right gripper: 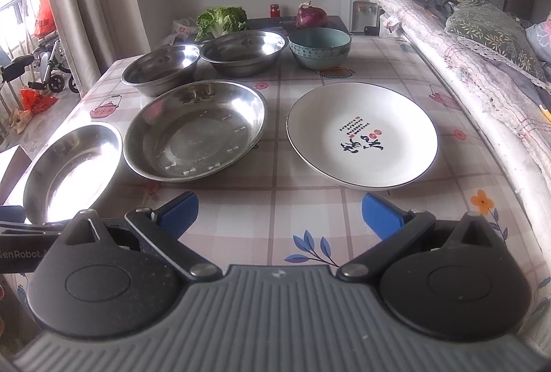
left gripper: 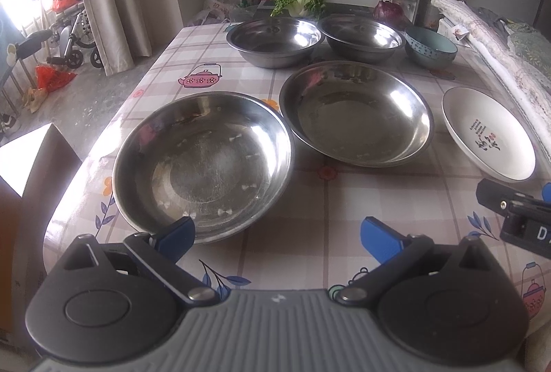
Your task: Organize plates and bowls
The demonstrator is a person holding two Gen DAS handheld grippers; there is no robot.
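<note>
Two tools, my left tool (left gripper: 277, 236) and right tool (right gripper: 279, 212), hover released over the desk (right gripper: 275, 199); steel plates (right gripper: 196, 131) left, white plate (right gripper: 361, 134) right.

Two shallow steel plates are lying on the table, one (left gripper: 203, 162) near the left edge and one (left gripper: 356, 112) beside it, and one white plate (right gripper: 361, 134) with dark writing is sitting to their right. Behind them three bowls are standing in a row: two steel bowls, the left one (left gripper: 273, 39) and the middle one (left gripper: 363, 36), and one blue-green ceramic bowl (right gripper: 320, 46). At the far end one leafy green vegetable (right gripper: 222, 19) and one purple onion (right gripper: 310, 17) are resting.
</note>
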